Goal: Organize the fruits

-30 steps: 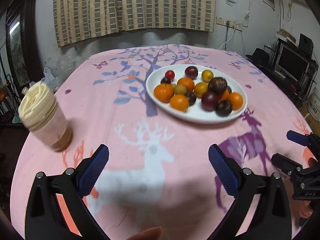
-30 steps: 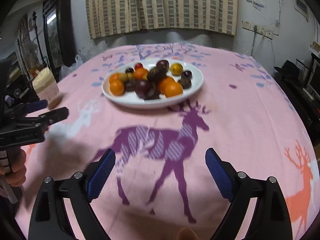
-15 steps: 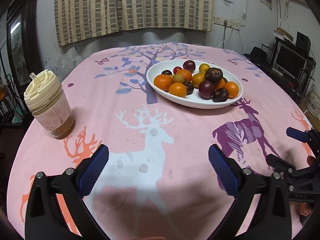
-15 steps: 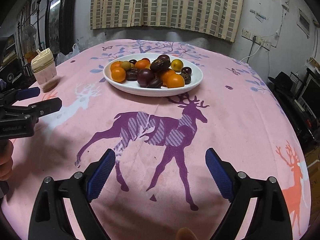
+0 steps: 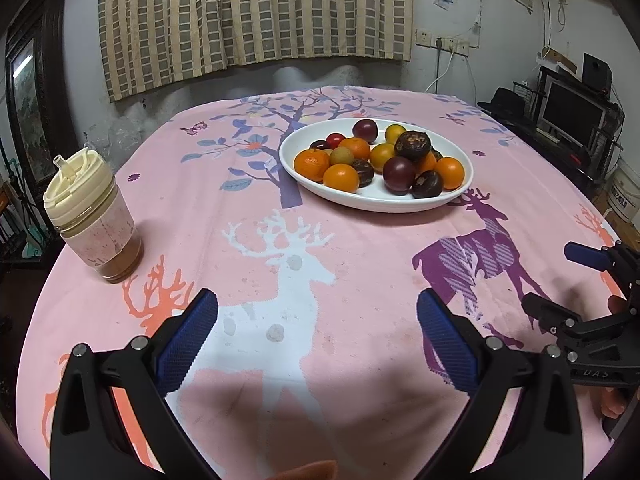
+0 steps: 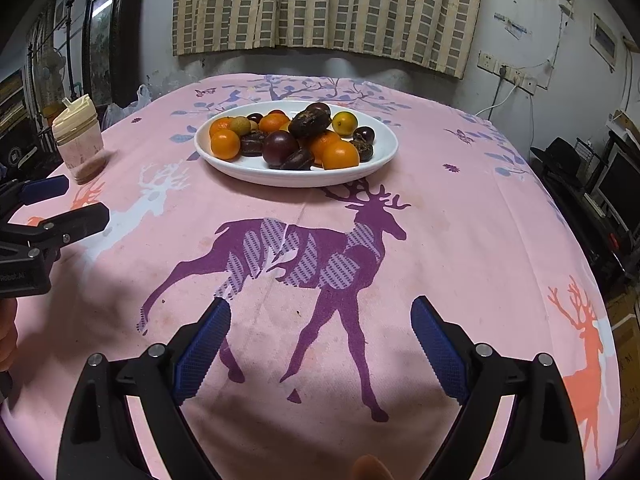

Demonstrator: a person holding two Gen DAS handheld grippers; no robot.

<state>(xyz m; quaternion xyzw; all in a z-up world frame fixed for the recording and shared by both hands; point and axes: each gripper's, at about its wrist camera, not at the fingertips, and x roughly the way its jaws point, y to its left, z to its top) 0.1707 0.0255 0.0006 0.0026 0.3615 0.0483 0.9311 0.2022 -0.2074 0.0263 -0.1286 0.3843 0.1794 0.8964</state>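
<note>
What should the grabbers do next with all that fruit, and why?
Probably move the right gripper forward to the plate and close on the near orange. Both it and the left gripper are open, empty and short of the plate, and all the fruit sits piled there, unsorted.

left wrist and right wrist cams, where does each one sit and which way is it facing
Left wrist: on the left gripper, low over the table, facing the fruit plate; right gripper at right edge.
Right wrist: on the right gripper, facing the plate; left gripper at left edge.
Shared: plate, lidded cup, deer tablecloth.
</note>
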